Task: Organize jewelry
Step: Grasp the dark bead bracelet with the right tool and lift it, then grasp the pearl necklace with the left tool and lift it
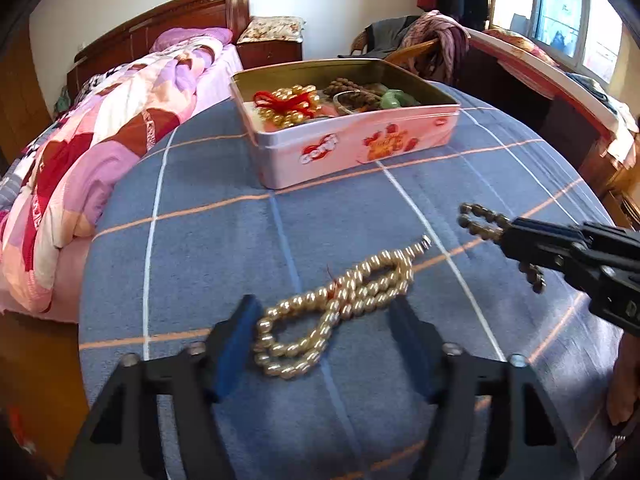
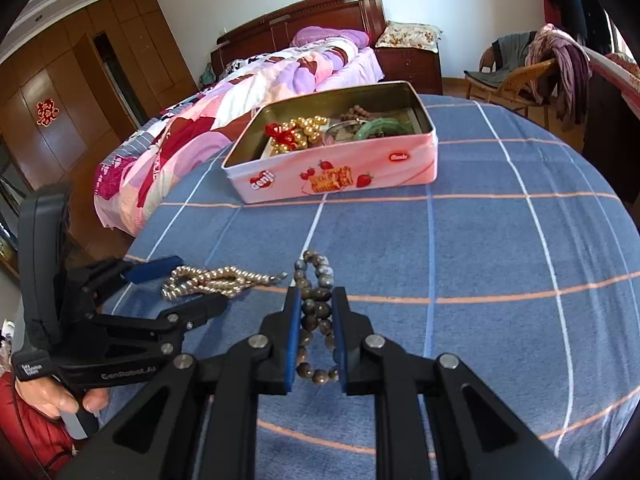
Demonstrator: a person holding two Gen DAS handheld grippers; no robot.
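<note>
A pearl necklace [image 1: 340,300] lies in a twisted loop on the blue checked cloth [image 1: 240,240]. My left gripper [image 1: 324,312] is open, its blue-padded fingers either side of the necklace's near end; it also shows in the right wrist view [image 2: 182,280] with the pearl necklace [image 2: 216,280]. My right gripper [image 2: 316,300] is shut on a dark grey bead bracelet [image 2: 316,312] and holds it above the cloth; it shows in the left wrist view [image 1: 506,232] with the bracelet [image 1: 478,220]. A pink tin box [image 1: 360,148] holds gold beads, brown beads and green bangles.
The tin [image 2: 336,176] stands at the far middle of the round table. A bed with a pink quilt [image 1: 100,140] lies to the left. A wicker chair with clothes [image 2: 528,68] stands at the back right. A wooden wardrobe [image 2: 60,92] lines the left wall.
</note>
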